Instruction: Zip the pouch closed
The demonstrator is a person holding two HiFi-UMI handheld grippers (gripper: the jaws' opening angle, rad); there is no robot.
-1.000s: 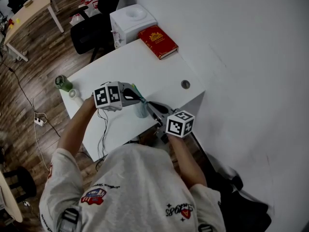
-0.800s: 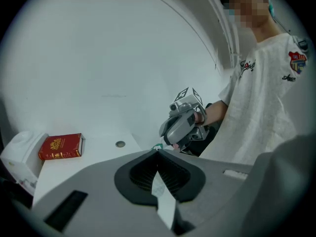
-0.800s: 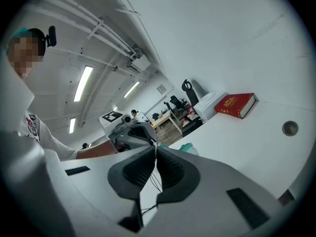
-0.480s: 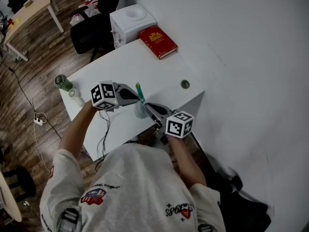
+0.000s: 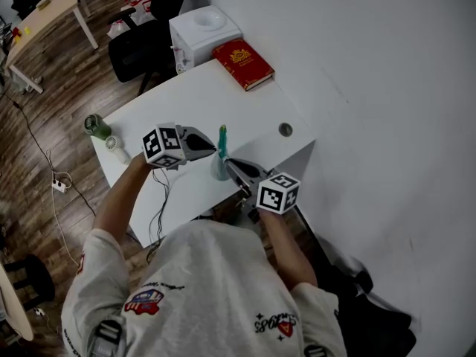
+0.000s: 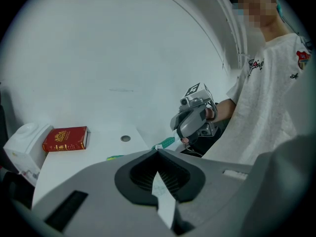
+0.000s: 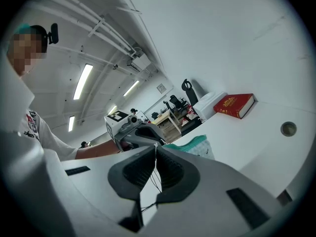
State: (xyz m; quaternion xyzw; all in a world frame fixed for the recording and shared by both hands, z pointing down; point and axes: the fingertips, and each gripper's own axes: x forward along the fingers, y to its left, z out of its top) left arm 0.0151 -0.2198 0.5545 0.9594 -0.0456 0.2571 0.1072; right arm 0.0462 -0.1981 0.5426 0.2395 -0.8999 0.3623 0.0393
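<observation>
I hold the pouch, pale with a green zip edge, in the air over the near part of the white table. My left gripper is shut on a pale flap of the pouch, which lies between its pads. The green edge shows just past the left gripper's tips. My right gripper is shut at the pouch's near end, and its tips hide what they pinch. In the right gripper view the pouch sits just past the shut jaws, with the left gripper behind it.
A red book and a white appliance stand at the table's far end. A round cable hole is at the right. A green cup sits at the left corner. Cables hang off the near edge.
The pouch's green edge has swung right and now stands more upright between the grippers. The left gripper has rolled a little. The right gripper has kept still.
</observation>
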